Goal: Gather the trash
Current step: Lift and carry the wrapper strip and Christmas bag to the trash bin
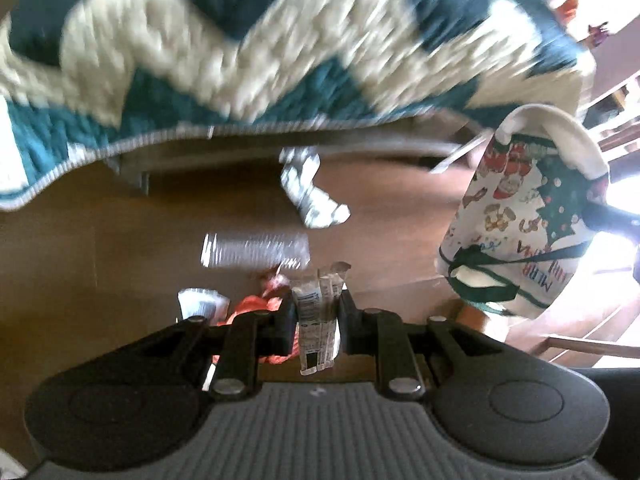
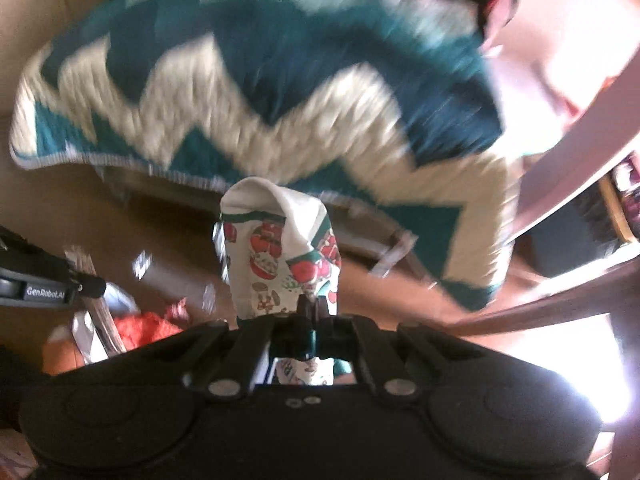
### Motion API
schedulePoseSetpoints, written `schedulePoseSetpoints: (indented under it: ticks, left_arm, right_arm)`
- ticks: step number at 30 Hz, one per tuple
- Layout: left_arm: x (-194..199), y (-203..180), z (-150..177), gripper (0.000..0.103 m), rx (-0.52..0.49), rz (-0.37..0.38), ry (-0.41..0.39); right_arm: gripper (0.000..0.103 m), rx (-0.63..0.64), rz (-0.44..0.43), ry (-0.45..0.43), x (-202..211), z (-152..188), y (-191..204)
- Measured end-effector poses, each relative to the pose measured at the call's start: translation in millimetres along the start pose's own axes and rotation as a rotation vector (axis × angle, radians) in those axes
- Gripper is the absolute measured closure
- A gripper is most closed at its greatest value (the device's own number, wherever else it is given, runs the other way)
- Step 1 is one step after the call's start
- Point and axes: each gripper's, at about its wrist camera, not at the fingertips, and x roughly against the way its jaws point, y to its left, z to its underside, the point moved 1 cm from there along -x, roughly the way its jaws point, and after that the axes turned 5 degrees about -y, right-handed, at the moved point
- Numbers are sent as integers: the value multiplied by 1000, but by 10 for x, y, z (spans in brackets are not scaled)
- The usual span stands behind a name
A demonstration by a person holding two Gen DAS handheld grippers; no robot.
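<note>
The left gripper (image 1: 316, 312) points forward and down over the brown floor (image 1: 100, 248), its two fingers pinching a folded wrapper (image 1: 316, 316) that stands upright between them, its printed label facing the camera. Past its tips lie more trash on the floor: a clear bottle (image 1: 256, 249) on its side, a crumpled white piece (image 1: 312, 196) near the bed's edge, a small cup (image 1: 200, 302) and an orange scrap (image 1: 256, 304) just beside the left finger.

The right gripper (image 2: 311, 316) is pressed together on the rim of a Christmas-print bag (image 2: 280, 256), which rises upright ahead of it. In the left view the same bag (image 1: 520, 216) hangs at the right, near the wrapper but apart from it.

A teal and cream zigzag blanket (image 1: 240, 60) drapes over the bed above the floor; both views are motion-blurred.
</note>
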Motion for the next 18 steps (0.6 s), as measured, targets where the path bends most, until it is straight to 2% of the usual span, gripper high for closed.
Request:
schedulePoseSetpoints:
  ticks: [3, 8, 12, 18]
  left_arm:
    - [426, -186, -103, 83, -40, 14, -79]
    - [1113, -566, -269, 83, -107, 38, -219]
    - [1622, -920, -432, 83, -140, 85, -298]
    - [2306, -1651, -629, 83, -234, 137, -403]
  right_arm:
    - [103, 12, 38, -96, 485, -96, -153]
    - [103, 51, 155, -250, 1316, -198, -409]
    - [103, 32, 213, -343, 1901, -270, -692]
    - [103, -32, 308, -458, 2671, -295, -1190]
